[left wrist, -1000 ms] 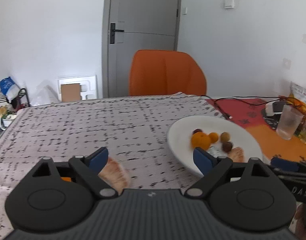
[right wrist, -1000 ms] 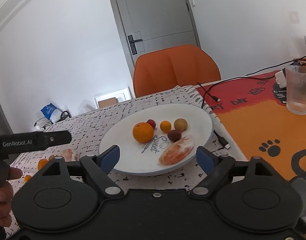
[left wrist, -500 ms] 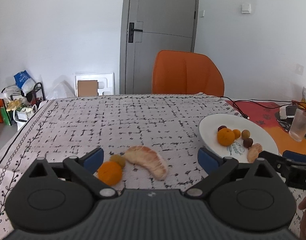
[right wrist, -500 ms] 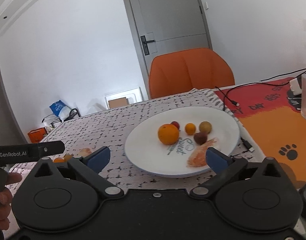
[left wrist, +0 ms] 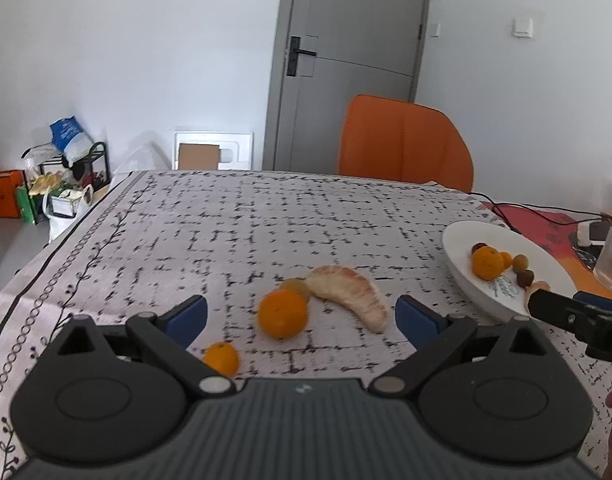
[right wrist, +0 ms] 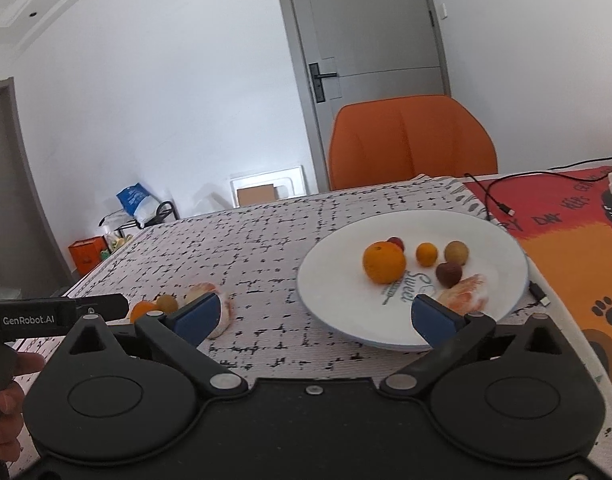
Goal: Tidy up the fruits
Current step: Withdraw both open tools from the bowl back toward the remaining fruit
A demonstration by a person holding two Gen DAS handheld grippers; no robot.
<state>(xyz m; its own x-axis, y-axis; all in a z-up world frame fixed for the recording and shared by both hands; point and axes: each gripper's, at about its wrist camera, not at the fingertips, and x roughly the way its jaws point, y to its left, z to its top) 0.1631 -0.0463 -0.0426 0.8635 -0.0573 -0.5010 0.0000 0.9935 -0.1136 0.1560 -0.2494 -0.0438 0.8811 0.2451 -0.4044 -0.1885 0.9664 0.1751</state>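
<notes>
Both the left gripper (left wrist: 301, 316) and right gripper (right wrist: 314, 314) gape wide, holding nothing, with an orange (left wrist: 282, 313) and pomelo segment (left wrist: 352, 296) on the tabletop (left wrist: 265, 220) beside the fruit-laden white plate (right wrist: 502, 248).

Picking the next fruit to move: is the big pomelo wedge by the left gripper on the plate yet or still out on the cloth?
Out. The pomelo wedge lies on the patterned tablecloth, well apart from the white plate.

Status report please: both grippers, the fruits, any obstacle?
Left gripper and right gripper open, empty. Plate holds six fruits; orange, pomelo segment, small orange, brownish fruit on tablecloth. Nothing in the way.
</notes>
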